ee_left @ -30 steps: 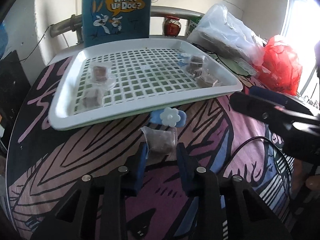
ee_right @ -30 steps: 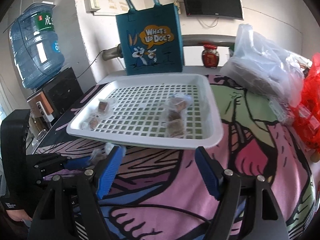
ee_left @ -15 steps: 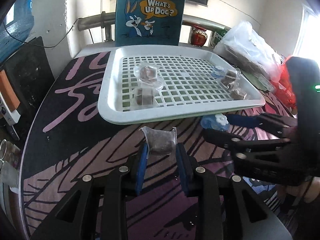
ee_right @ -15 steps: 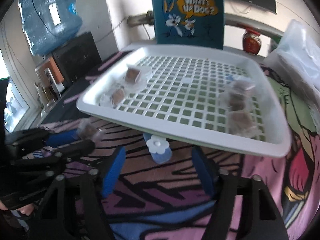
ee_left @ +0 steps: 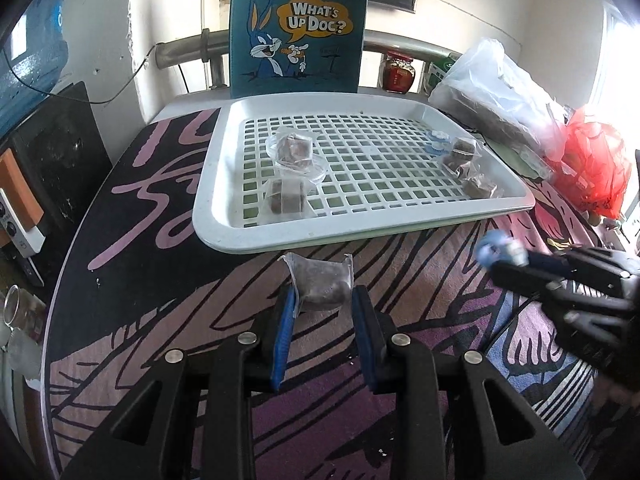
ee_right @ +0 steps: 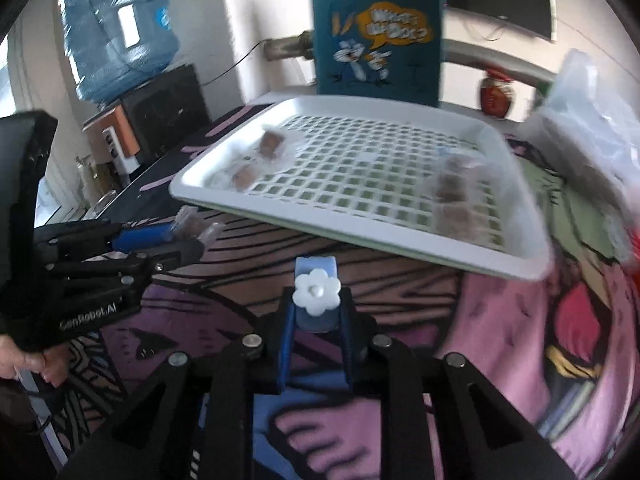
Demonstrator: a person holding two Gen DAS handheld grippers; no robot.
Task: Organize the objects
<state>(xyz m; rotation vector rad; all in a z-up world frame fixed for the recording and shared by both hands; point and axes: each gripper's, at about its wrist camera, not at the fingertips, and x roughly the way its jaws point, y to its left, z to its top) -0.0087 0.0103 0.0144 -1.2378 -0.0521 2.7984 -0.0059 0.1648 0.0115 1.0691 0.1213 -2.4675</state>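
Note:
My left gripper [ee_left: 322, 296] is shut on a clear-wrapped brown snack packet [ee_left: 320, 284], held just above the patterned tablecloth in front of the white slotted tray [ee_left: 360, 236]. My right gripper [ee_right: 318, 294] is closing, and its blue pads press on a blue clip with a white flower [ee_right: 314, 270]. In the left wrist view the right gripper [ee_left: 496, 260] and the clip [ee_left: 500, 250] are blurred at the right. The right wrist view shows the left gripper [ee_right: 188, 236] with its packet [ee_right: 192, 226] at the left, before the tray [ee_right: 360, 227]. Several wrapped snacks [ee_left: 294, 150] and another flower clip [ee_left: 436, 140] lie in the tray.
A teal cartoon bag [ee_left: 296, 28] stands behind the tray beside a red jar [ee_left: 398, 72]. A clear plastic bag [ee_left: 496, 96] and a red bag [ee_left: 596, 168] crowd the right side. A water bottle [ee_right: 116, 28] and a black box [ee_left: 52, 160] stand off the table's left edge.
The right gripper came down over the flower clip on the cloth and shut on it. The left gripper kept its packet and shifted slightly sideways.

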